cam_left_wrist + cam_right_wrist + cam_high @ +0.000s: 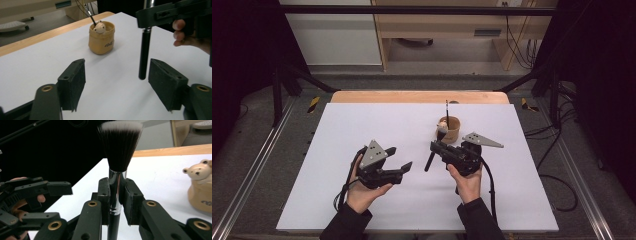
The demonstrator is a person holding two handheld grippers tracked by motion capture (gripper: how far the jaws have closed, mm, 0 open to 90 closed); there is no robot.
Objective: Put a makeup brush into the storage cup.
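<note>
right tongs [117, 202] grip brush [119, 147] over white table [362, 130].

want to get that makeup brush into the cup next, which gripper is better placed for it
Right. The right gripper is already shut on the makeup brush and sits just beside the tan cup. The left gripper is open, holds nothing, and is farther from the cup.

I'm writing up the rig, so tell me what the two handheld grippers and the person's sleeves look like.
Both the left gripper and right gripper are matte black, with flat rectangular pads, brass-coloured pivot rings, and a grey three-cornered plate on top. A black cable trails from each. The sleeves are dark.
</note>
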